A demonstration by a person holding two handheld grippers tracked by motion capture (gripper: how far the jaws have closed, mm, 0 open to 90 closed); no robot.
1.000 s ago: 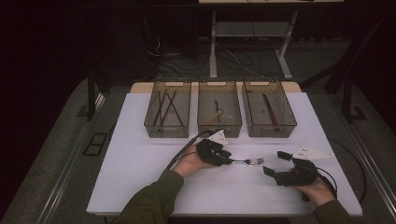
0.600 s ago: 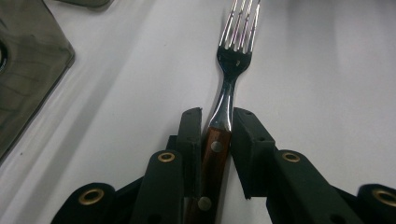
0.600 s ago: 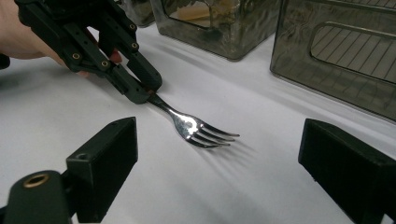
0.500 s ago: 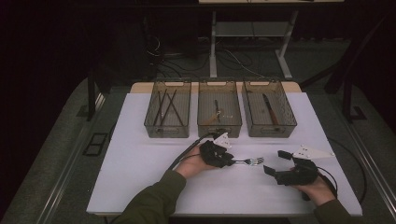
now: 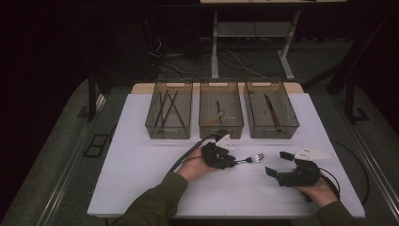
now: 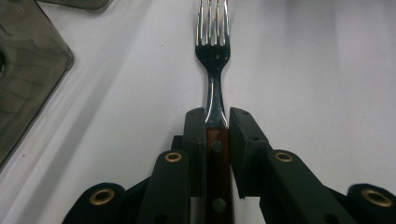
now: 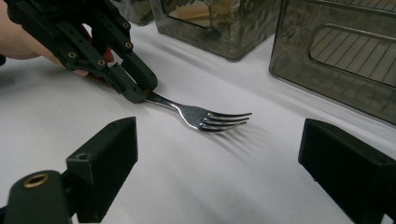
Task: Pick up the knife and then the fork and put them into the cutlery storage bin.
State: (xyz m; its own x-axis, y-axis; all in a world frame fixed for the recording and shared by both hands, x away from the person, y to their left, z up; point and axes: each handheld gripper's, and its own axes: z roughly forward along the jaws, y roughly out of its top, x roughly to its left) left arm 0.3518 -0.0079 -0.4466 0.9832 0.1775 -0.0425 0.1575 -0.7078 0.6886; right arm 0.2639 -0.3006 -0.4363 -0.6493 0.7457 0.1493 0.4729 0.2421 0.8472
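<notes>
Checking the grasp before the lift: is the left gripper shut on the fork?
Shut: the left gripper clamps the fork by its wooden handle.

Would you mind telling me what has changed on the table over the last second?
Hardly anything: the left gripper stays shut on the fork and has drifted very slightly toward the person. The right gripper remains open beside it, and the three bins and their contents are unchanged.

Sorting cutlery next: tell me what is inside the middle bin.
The middle bin holds a dark-handled utensil lying lengthwise, beside pale, blurry shapes. Its tinted front wall hides the floor nearest the person.
</notes>
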